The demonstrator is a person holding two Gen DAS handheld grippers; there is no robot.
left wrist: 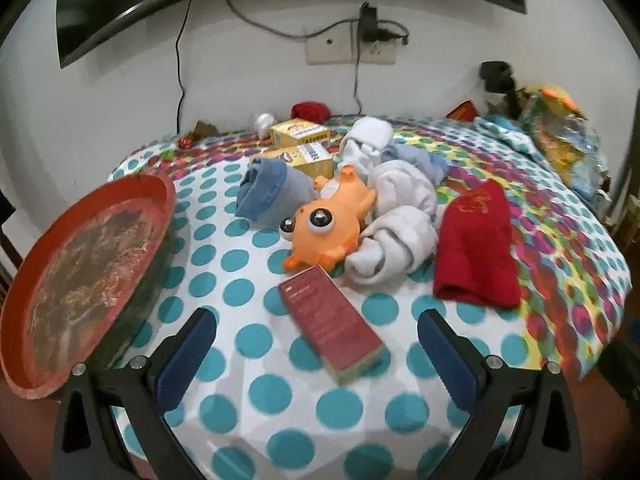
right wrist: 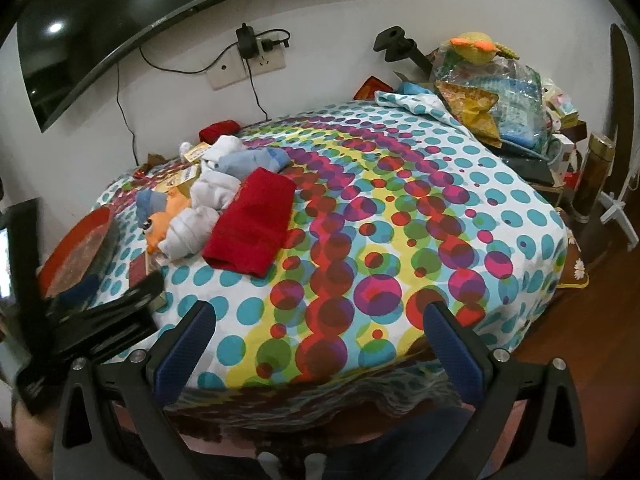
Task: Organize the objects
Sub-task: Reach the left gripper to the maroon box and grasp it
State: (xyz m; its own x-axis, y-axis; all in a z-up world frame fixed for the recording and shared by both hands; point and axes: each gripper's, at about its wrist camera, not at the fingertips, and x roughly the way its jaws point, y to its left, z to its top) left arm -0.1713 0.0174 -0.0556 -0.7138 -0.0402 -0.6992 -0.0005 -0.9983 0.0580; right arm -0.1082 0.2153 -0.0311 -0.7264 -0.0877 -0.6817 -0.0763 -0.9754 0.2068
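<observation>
A dark red box point(left wrist: 330, 326) lies flat on the dotted tablecloth point(left wrist: 256, 396), just ahead of my open, empty left gripper point(left wrist: 316, 344). Behind it lie an orange toy animal point(left wrist: 324, 224), rolled white socks point(left wrist: 394, 236), a blue cloth roll point(left wrist: 268, 190), a folded red cloth point(left wrist: 476, 248) and two yellow boxes point(left wrist: 302, 146). My right gripper point(right wrist: 320, 340) is open and empty over the near table edge. In the right wrist view the red cloth point(right wrist: 252, 226) lies to the left, and the left gripper's body point(right wrist: 104, 320) shows at the far left.
A round red tray point(left wrist: 84, 264) sits at the table's left edge. A pile of bags and packets point(right wrist: 492, 92) stands at the far right of the table. A wall socket with cables point(left wrist: 352, 42) and a dark screen point(left wrist: 120, 4) are behind.
</observation>
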